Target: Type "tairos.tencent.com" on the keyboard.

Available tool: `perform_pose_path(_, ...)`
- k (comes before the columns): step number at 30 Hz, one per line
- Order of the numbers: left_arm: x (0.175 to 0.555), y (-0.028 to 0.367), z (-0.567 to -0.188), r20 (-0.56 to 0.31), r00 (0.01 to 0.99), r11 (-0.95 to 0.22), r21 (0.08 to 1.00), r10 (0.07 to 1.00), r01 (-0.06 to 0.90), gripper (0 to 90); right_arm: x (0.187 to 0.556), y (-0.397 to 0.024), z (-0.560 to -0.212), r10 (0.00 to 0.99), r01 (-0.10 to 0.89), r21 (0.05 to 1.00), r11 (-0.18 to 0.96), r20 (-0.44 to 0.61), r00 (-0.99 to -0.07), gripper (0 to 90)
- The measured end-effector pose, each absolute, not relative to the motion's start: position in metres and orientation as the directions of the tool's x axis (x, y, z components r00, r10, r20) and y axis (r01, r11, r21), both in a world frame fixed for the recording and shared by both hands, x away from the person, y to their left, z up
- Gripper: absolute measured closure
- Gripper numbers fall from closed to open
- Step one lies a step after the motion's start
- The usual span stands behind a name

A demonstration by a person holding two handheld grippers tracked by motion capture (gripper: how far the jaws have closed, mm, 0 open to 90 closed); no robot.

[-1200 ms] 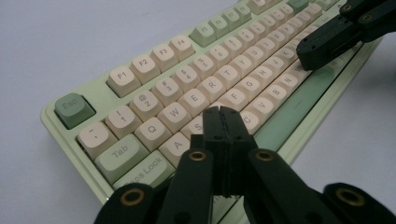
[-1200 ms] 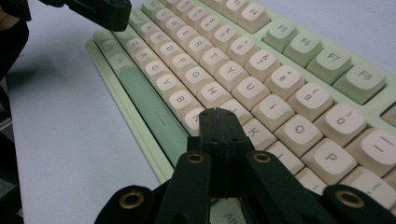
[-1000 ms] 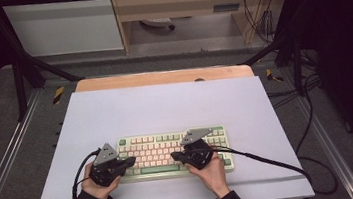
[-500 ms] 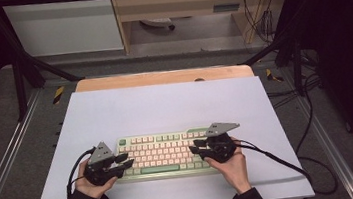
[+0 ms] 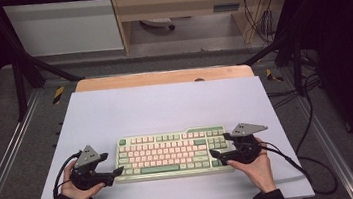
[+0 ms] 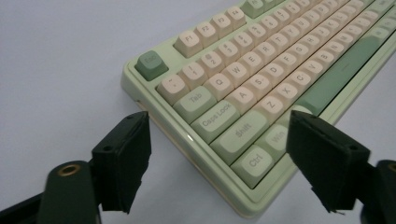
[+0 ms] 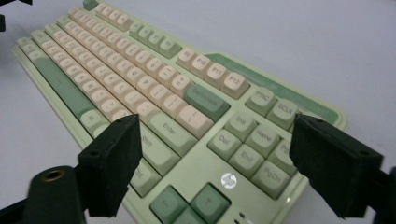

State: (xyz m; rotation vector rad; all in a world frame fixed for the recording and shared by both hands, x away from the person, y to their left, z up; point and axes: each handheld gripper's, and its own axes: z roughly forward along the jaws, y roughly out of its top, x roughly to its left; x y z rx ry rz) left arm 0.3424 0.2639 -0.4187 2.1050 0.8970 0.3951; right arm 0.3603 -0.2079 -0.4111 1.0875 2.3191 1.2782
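A pale green keyboard (image 5: pixel 170 153) with cream and green keys lies flat on the white mat (image 5: pixel 165 106), near its front edge. My left gripper (image 5: pixel 113 163) sits at the keyboard's left end, and its jaws have just been opening. In the left gripper view the gripper (image 6: pixel 219 140) stands open, and the keyboard's (image 6: pixel 261 70) front left corner lies between the pads without touching them. My right gripper (image 5: pixel 219 145) is at the right end, its jaws also just opened. In the right gripper view the gripper (image 7: pixel 215 158) is open over the arrow and navigation keys of the keyboard (image 7: pixel 140 88).
The mat covers a wooden tabletop (image 5: pixel 162 77) whose far edge shows behind it. Metal frame rails (image 5: pixel 1 165) run along both sides. A black cable (image 5: pixel 292 164) trails from the right gripper across the mat's right edge. A white cabinet (image 5: pixel 63 27) stands beyond the table.
Both hands have slid outward from over the keyboard to its ends, the right one farther. Both pairs of jaws went from shut to wide apart.
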Motion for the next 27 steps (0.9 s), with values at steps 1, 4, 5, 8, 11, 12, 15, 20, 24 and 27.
perform_pose_path(1, 0.342, 0.265, -0.419, -0.021, 0.702, -0.434, 0.773, 0.712, 0.463, 16.5, 0.36, -0.211, -0.413, 0.724, 0.481, 0.815, 0.324, 0.113, -0.68, 12.6)
perform_pose_path(4, 0.34, 0.269, -0.422, -0.021, 0.702, -0.435, 0.772, 0.711, 0.463, 12.1, 0.358, -0.221, -0.418, 0.73, 0.497, 0.809, 0.314, 0.129, -0.672, 8.7)
perform_pose_path(5, 0.34, 0.27, -0.422, -0.022, 0.704, -0.435, 0.772, 0.71, 0.463, 10.7, 0.357, -0.224, -0.42, 0.734, 0.504, 0.807, 0.308, 0.136, -0.666, 8.1)
perform_pose_path(8, 0.338, 0.274, -0.424, -0.028, 0.704, -0.428, 0.776, 0.71, 0.463, 8.8, 0.353, -0.233, -0.425, 0.739, 0.517, 0.805, 0.291, 0.155, -0.656, 5.2)
perform_pose_path(11, 0.336, 0.277, -0.426, -0.028, 0.705, -0.43, 0.776, 0.708, 0.462, 7.6, 0.352, -0.239, -0.431, 0.742, 0.529, 0.793, 0.302, 0.153, -0.653, 2.7)
perform_pose_path(12, 0.336, 0.278, -0.427, -0.029, 0.704, -0.428, 0.776, 0.709, 0.463, 7.6, 0.351, -0.24, -0.432, 0.743, 0.537, 0.784, 0.311, 0.151, -0.652, 1.7)
perform_pose_path(15, 0.335, 0.28, -0.43, -0.038, 0.701, -0.42, 0.777, 0.713, 0.47, 7.9, 0.348, -0.244, -0.435, 0.743, 0.539, 0.78, 0.318, 0.148, -0.653, 1.5)
perform_pose_path(20, 0.336, 0.281, -0.434, -0.041, 0.7, -0.422, 0.773, 0.713, 0.474, 8.9, 0.347, -0.249, -0.437, 0.744, 0.542, 0.78, 0.313, 0.154, -0.65, 0.4)
perform_pose_path(24, 0.337, 0.281, -0.435, -0.044, 0.703, -0.424, 0.771, 0.71, 0.476, 9.2, 0.347, -0.248, -0.438, 0.742, 0.542, 0.778, 0.319, 0.151, -0.653, 0.4)
perform_pose_path(27, 0.337, 0.281, -0.435, -0.044, 0.704, -0.424, 0.771, 0.709, 0.476, 9.4, 0.347, -0.248, -0.439, 0.739, 0.543, 0.773, 0.328, 0.148, -0.657, 0.4)
